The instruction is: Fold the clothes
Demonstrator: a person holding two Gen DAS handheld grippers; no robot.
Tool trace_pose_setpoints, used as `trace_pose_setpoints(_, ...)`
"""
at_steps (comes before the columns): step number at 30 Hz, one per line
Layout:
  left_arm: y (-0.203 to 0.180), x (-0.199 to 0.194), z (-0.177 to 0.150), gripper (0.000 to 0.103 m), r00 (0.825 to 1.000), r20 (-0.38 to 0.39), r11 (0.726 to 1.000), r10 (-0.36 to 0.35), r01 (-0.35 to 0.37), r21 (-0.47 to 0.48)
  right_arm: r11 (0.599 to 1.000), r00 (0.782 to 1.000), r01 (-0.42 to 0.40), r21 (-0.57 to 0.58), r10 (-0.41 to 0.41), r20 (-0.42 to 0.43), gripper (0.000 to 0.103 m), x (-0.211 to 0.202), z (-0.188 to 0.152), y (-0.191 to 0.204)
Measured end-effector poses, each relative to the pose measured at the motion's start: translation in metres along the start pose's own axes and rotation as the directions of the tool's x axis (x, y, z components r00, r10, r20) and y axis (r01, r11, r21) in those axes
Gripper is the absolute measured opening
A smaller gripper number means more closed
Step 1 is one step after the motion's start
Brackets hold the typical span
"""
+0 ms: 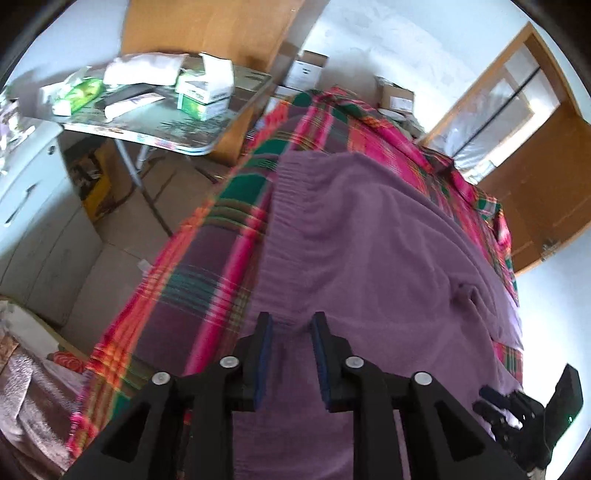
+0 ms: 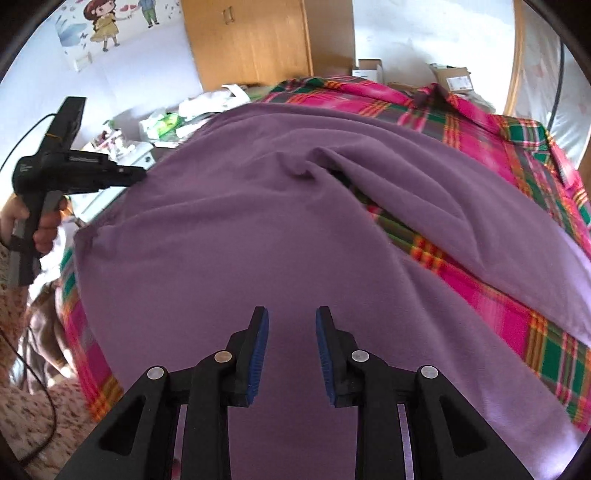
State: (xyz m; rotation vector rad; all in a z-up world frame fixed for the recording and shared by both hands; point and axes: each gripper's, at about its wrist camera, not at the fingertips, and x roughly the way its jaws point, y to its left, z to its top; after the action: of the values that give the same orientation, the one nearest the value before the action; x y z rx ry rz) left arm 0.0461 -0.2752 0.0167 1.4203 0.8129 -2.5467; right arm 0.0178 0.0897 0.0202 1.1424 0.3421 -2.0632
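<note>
L wrist view, left to right: white cabinet (image 1: 26,184) w/ drawers at far left; folding table (image 1: 177,129) behind it, cluttered w/ green-and-white boxes (image 1: 203,92) and packets; wooden wardrobe (image 1: 207,33) against the back wall; plaid sheet (image 1: 207,266) in pink, green, purple covers the bed; purple garment (image 1: 369,240) lies spread flat on it, ribbed hem toward the far end, a small pucker near its right side; left gripper (image 1: 290,321) sits low over the garment's near part, fingers spread apart w/ cloth showing between the blue pads, nothing pinched; wooden door (image 1: 535,166) at right; right gripper (image 1: 517,406) seen at the bottom-right corner, over the garment's edge.

R wrist view, left to right: person's hand (image 2: 44,229) grips the handle of the left gripper (image 2: 125,173), its tip at the garment's left edge, jaw state can't tell from here; purple garment (image 2: 240,240) fills the centre, one sleeve (image 2: 424,192) angled out to the right w/ plaid sheet (image 2: 480,295) showing in the gap; right gripper (image 2: 291,314) hovers over the garment's near part, fingers spread, holding nothing.
</note>
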Motion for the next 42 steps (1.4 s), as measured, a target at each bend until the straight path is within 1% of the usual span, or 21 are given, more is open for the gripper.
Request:
trace_pose_setpoints(3,0.008,0.000,-0.001,0.022,1.000,-0.009,1.000,-0.001,0.001,-0.021,0.998,1.000,-0.027,-0.052,0.027,0.009,0.028,0.003,0.003,0.020)
trace_pose_setpoints(7,0.017,-0.001,-0.006,0.022,1.000,-0.028,0.999,-0.008,0.007,-0.036,0.991,0.998,-0.055,-0.118,0.055,-0.007,0.029,0.012,0.006,0.047)
trace_pose_setpoints(10,0.022,-0.006,-0.012,0.022,0.999,-0.035,0.999,-0.002,0.000,-0.040,0.979,0.995,-0.097,-0.180,0.095,-0.020,0.031,0.015,0.005,0.070)
trace_pose_setpoints(13,0.029,-0.011,-0.022,0.023,0.999,-0.051,0.998,-0.004,0.002,-0.055,0.967,0.994,-0.107,-0.231,0.107,-0.015,0.031,0.016,0.000,0.090)
trace_pose_setpoints(16,0.037,-0.017,-0.034,0.024,0.998,-0.060,0.997,-0.016,0.012,-0.070,0.956,0.991,-0.132,-0.261,0.128,-0.033,0.031,0.019,-0.005,0.104)
trace_pose_setpoints(21,0.046,-0.030,-0.050,0.024,0.998,-0.060,0.995,-0.019,0.013,-0.095,0.950,0.991,-0.133,-0.282,0.123,-0.053,0.032,0.020,-0.014,0.115)
trace_pose_setpoints(23,0.048,-0.034,-0.057,0.024,0.998,-0.065,0.995,-0.024,0.018,-0.103,0.948,0.992,-0.128,-0.292,0.116,-0.057,0.034,0.018,-0.018,0.116)
trace_pose_setpoints(25,0.047,-0.037,-0.063,0.026,0.997,-0.069,0.994,-0.032,0.025,-0.105,0.949,0.993,-0.116,-0.294,0.104,-0.058,0.052,0.017,-0.023,0.116)
trace_pose_setpoints(28,0.045,-0.039,-0.070,0.026,0.997,-0.070,0.995,-0.028,0.021,-0.102,0.947,0.992,-0.130,-0.294,0.120,-0.050,0.052,0.013,-0.031,0.120)
trace_pose_setpoints(33,0.044,-0.043,-0.075,0.026,0.997,-0.073,0.993,-0.030,0.021,-0.118,0.927,0.999,-0.044,-0.371,0.046,-0.004,0.053,0.013,-0.040,0.136)
trace_pose_setpoints(36,0.045,-0.046,-0.076,0.026,0.997,-0.072,0.991,-0.040,0.030,-0.131,0.932,1.000,-0.015,-0.363,0.023,0.018,0.053,0.015,-0.038,0.138)
trace_pose_setpoints(38,0.045,-0.047,-0.077,0.027,0.996,-0.070,0.990,-0.049,0.039,-0.134,0.942,1.000,-0.015,-0.335,0.023,0.018,0.053,0.018,-0.035,0.134)
trace_pose_setpoints(41,0.042,-0.044,-0.078,0.028,0.997,-0.072,0.991,-0.033,0.023,-0.131,0.955,1.000,-0.006,-0.296,0.014,0.027,0.052,0.022,-0.030,0.131)
trace_pose_setpoints(42,0.041,-0.044,-0.078,0.028,0.997,-0.067,0.991,-0.026,0.017,-0.129,0.957,0.999,0.001,-0.290,0.009,0.032,0.047,0.022,-0.029,0.131)
